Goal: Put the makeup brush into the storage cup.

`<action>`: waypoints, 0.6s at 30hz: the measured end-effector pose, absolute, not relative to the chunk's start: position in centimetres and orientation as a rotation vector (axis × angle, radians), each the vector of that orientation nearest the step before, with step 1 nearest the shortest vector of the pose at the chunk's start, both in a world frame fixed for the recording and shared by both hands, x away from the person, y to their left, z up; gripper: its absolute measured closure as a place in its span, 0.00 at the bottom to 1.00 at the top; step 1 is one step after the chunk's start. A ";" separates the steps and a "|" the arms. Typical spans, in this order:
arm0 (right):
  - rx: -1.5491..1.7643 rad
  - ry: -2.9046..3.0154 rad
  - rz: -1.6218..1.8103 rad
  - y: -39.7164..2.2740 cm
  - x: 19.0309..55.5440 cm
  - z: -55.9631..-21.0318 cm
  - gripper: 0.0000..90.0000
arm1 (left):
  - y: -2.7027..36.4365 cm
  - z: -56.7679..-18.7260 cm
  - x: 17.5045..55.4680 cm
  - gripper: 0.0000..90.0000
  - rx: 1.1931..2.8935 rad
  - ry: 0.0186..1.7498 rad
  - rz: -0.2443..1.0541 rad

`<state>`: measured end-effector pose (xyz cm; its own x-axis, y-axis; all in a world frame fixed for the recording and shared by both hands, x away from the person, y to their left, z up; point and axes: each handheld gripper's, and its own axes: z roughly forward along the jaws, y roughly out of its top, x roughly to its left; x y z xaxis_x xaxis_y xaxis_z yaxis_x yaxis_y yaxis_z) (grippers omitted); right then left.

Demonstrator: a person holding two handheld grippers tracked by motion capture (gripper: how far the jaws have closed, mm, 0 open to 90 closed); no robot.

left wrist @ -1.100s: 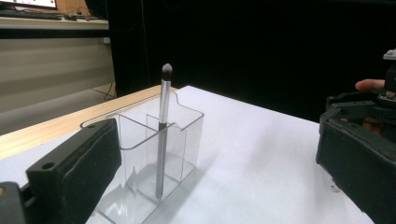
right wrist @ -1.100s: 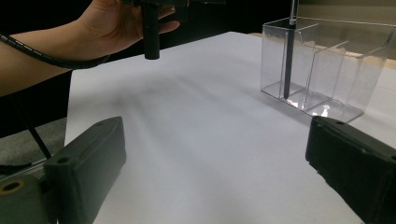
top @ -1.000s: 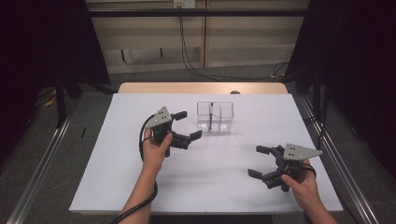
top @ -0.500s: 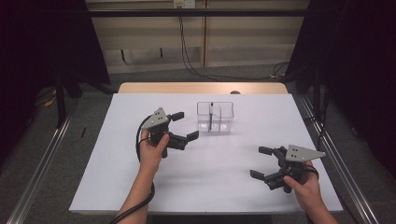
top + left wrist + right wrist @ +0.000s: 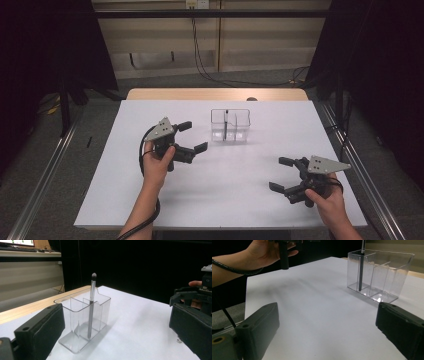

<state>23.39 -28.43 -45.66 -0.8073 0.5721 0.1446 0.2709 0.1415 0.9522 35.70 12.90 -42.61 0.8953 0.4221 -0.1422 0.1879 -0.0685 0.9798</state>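
Clear organizer [image 5: 230, 126], mid-worktop [image 5: 150, 210]: brush [image 5: 91, 306] upright in one compartment. Left claw [image 5: 192, 137] wide, near; right claw [image 5: 282, 174] wide, well apart (idle). Step: approach. Next, likely: close on handle.

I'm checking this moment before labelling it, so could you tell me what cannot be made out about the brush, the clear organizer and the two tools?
- Brush: its head is cut off by the top edge of the right gripper view.
- Clear organizer: too small in the high view to count compartments.
- Left tool: in its own view, the jaw tips run past the frame edges.
- Right tool: its grip is hidden by the hand in the high view.
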 end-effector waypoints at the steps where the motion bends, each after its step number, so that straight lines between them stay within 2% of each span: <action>1: 0.825 2.167 1.721 -28.4 23.4 -45.7 0.05 | 13.0 -42.6 35.7 0.00 1.647 0.477 0.204; 18: 0.833 2.159 1.715 -28.6 23.4 -45.7 0.05 | 14.5 -43.0 34.8 0.00 1.650 0.487 0.214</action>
